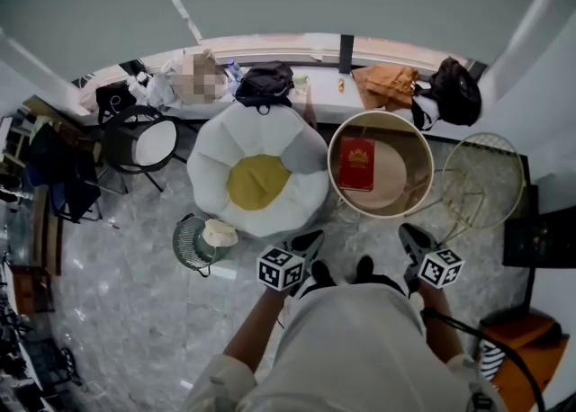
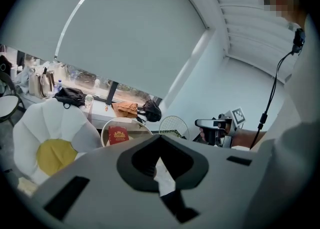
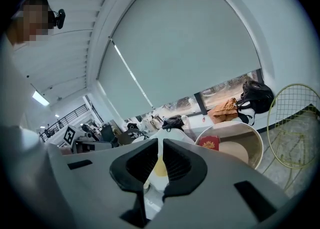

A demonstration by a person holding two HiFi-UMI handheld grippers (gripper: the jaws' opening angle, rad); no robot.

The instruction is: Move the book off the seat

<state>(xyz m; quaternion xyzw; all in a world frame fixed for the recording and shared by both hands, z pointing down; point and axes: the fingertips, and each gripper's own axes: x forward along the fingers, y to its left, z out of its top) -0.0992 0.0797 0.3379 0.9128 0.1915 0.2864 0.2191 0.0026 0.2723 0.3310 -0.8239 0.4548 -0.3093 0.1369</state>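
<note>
Head view, red book (image 1: 356,164) lying flat on the round seat (image 1: 402,178), flower-shaped cushion (image 1: 270,145) just beside the seat, my left gripper (image 1: 307,240) jaws together, empty, my right gripper (image 1: 411,236) jaws all but together, nothing between, both apart from the book.

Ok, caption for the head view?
Red book lies on the round seat; left gripper and right gripper hover nearby, shut.
</note>
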